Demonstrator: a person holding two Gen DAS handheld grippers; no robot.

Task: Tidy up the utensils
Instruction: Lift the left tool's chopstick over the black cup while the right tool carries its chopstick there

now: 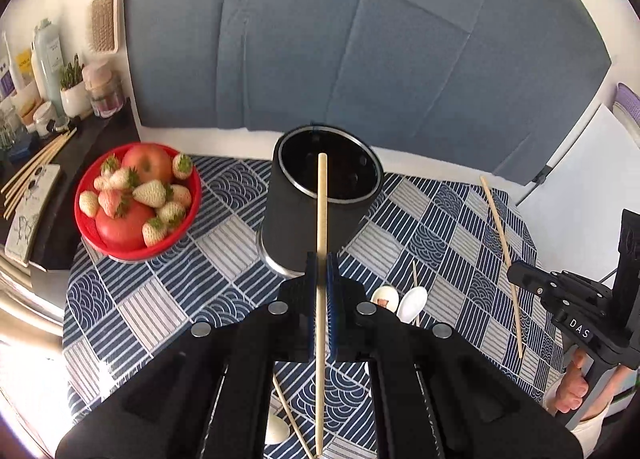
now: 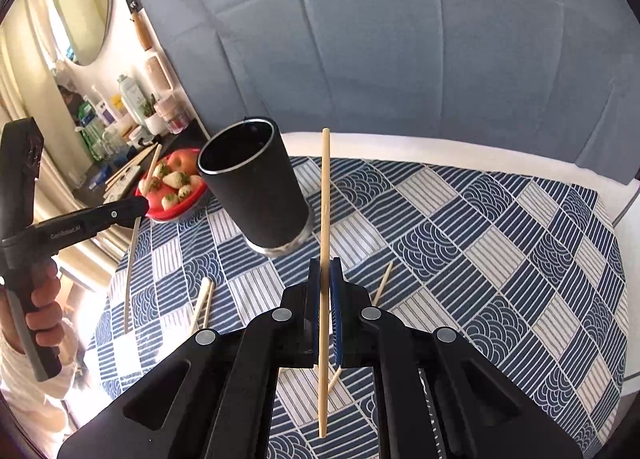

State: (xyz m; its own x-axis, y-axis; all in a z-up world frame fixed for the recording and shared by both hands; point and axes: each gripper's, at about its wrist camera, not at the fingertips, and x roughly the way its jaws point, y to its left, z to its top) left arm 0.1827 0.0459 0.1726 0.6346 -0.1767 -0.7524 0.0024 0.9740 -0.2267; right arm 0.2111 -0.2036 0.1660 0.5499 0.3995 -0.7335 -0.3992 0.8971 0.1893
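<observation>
My left gripper (image 1: pixel 322 263) is shut on a pale wooden chopstick (image 1: pixel 321 199), held above the table. The stick's far end shows in front of the mouth of the black cylindrical holder (image 1: pixel 296 227). My right gripper (image 2: pixel 325 271) is shut on a second chopstick (image 2: pixel 326 195), whose far end rises to the right of the holder (image 2: pixel 260 199). Each gripper shows in the other's view, the right gripper (image 1: pixel 516 273) at the table's right side and the left gripper (image 2: pixel 138 205) near the fruit bowl. Loose chopsticks (image 2: pixel 204 299) and white spoons (image 1: pixel 412 303) lie on the patterned cloth.
A red bowl (image 1: pixel 82 219) of apples and strawberries stands left of the holder. A dark side shelf (image 1: pixel 100 139) with bottles, jars and more chopsticks runs along the left. A blue padded panel (image 1: pixel 360 39) stands behind the table. A hand (image 2: pixel 44 299) holds the left gripper's handle.
</observation>
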